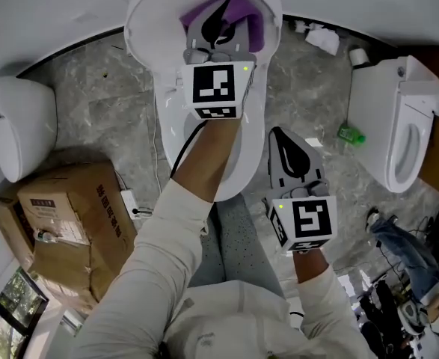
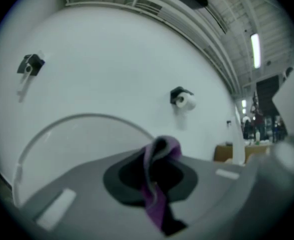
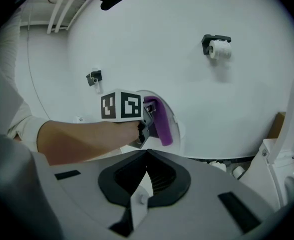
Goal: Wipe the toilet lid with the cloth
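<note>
While held against the raised toilet lid, the cloth sat pinched in the left gripper (placed for wiping) | right gripper was closed on nothing, hanging back clear of the stroke.

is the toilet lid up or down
Up: the lid stands upright, and the left gripper holds the cloth against it.

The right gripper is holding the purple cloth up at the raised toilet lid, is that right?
No. It is the left gripper that holds the purple cloth up at the raised toilet lid; the head view shows this. The right gripper is shut on nothing.
</note>
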Demonstrator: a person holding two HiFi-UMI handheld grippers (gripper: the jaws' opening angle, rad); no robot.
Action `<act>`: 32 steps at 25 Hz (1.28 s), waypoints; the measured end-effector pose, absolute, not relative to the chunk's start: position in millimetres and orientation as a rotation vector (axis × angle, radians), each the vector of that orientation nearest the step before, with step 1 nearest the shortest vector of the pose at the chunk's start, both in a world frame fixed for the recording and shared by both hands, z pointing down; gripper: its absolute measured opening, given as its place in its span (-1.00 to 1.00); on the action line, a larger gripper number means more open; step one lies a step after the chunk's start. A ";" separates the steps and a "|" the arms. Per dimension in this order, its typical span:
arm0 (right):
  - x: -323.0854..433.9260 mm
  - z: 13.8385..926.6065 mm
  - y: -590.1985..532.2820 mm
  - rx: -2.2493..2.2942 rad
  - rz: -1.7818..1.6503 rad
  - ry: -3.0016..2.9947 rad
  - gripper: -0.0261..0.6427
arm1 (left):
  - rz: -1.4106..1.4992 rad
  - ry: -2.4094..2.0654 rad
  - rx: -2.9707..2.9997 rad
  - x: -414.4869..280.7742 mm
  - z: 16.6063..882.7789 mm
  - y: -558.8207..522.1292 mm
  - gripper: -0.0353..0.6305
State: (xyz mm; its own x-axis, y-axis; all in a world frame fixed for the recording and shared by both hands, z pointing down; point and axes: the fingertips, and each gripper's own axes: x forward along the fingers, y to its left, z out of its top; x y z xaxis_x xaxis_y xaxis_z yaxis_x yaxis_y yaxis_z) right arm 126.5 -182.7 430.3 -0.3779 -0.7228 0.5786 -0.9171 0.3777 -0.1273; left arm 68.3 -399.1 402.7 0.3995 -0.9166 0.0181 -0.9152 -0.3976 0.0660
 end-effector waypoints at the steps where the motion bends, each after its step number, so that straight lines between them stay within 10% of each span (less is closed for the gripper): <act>1: 122.7 432.1 -186.9 1.413 0.606 -2.220 -0.87 | -0.015 -1.665 2.611 69.6 403.4 -398.4 -0.84; 16: 85.4 462.3 -229.2 1.387 0.608 -2.286 -0.87 | 0.227 -1.948 2.302 -94.0 482.3 -384.1 -0.84; 32: 112.2 484.2 -219.3 1.416 0.614 -2.206 -0.87 | 0.391 -1.387 2.640 72.1 549.4 -371.6 -0.84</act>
